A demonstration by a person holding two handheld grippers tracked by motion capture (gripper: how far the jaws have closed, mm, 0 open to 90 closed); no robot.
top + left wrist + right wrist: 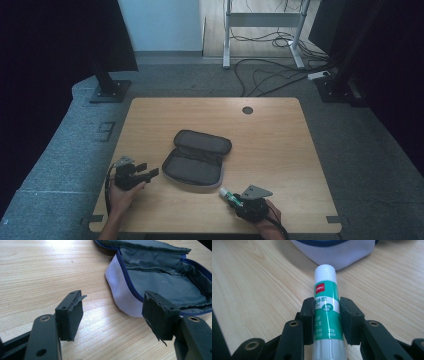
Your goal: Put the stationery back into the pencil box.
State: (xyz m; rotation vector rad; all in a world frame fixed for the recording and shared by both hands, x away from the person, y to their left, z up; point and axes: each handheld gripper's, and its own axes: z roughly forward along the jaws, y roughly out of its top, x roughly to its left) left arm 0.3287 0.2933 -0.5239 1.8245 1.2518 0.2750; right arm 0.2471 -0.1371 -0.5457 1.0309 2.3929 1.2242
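A grey zip pouch point(197, 157) lies open in the middle of the wooden table point(270, 145), its lid flipped toward the far side. My right gripper point(237, 201) near the front edge is shut on a green-and-white glue stick point(227, 194). In the right gripper view the pads clamp the glue stick point(325, 297) at mid-length, and its white cap points at the pouch's pale side point(337, 252). My left gripper point(148, 170) stands open just left of the pouch. Nothing is between the left gripper's point(113, 312) jaws, and the pouch's grey lining point(160, 282) is just beyond them.
A round cable hole point(247, 110) sits near the table's far edge. Beyond the table are a desk frame point(227, 35), loose floor cables point(270, 75) and a dark stand base point(107, 90). Bare wood spreads to the right of the pouch.
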